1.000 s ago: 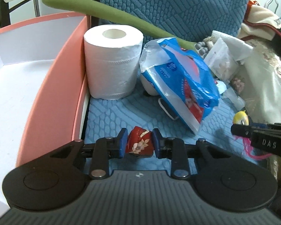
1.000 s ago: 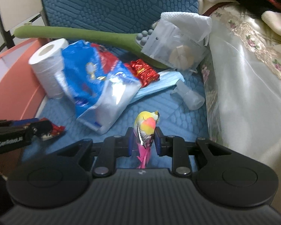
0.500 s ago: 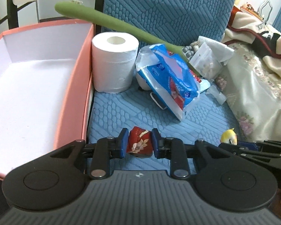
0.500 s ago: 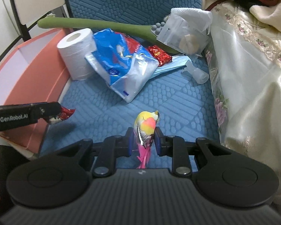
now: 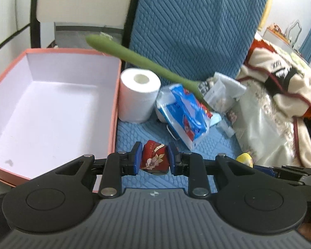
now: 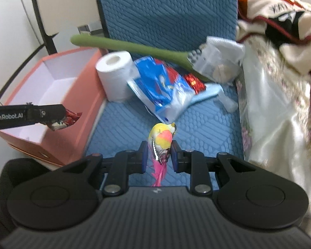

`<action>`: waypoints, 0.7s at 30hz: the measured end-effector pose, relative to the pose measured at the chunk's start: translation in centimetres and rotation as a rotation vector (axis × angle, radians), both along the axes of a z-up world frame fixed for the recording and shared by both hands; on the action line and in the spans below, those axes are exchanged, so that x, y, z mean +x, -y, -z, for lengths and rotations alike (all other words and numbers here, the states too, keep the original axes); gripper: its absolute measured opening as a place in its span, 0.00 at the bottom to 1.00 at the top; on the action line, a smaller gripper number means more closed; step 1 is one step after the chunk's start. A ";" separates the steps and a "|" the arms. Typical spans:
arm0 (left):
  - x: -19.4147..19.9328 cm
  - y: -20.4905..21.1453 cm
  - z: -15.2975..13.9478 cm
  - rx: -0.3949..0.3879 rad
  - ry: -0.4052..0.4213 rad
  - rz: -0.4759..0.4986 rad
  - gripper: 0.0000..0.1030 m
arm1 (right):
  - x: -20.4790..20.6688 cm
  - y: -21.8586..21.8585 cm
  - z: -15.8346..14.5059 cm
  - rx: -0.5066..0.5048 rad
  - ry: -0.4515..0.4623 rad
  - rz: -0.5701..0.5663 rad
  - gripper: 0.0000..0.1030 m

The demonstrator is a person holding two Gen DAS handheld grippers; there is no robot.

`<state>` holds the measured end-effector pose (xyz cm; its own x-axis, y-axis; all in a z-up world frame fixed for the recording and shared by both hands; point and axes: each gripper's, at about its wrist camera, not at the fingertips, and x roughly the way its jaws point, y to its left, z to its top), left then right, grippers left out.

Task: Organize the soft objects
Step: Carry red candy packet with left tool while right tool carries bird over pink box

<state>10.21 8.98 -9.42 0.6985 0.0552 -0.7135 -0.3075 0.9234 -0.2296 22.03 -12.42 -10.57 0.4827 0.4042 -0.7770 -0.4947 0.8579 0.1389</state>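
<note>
While we carry both items clear of clutter, left gripper (image 5: 154,159) jaws clamp red packet (image 5: 154,157) beside pink box (image 5: 114,112); right gripper (image 6: 158,157) jaws pinch yellow toy bird (image 6: 161,136), likely box-bound.

I see a glossy red foil packet (image 5: 154,155), a shiny crinkled blue plastic bag (image 5: 185,112), a soft matt paper roll (image 5: 137,94), a matt pink cardboard box (image 5: 114,95) with a smooth white inside, quilted blue cloth cushion (image 6: 197,124), a satiny cream blanket (image 6: 269,114).
</note>
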 end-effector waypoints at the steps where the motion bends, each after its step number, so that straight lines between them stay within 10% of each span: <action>1: -0.3 -0.3 -0.6 -0.001 0.005 -0.006 0.30 | -0.1 -0.2 -0.7 0.004 0.004 -0.001 0.26; 21: -1.4 -6.4 -10.6 0.040 0.096 -0.036 0.30 | 0.1 -8.3 -10.7 0.131 0.104 -0.107 0.26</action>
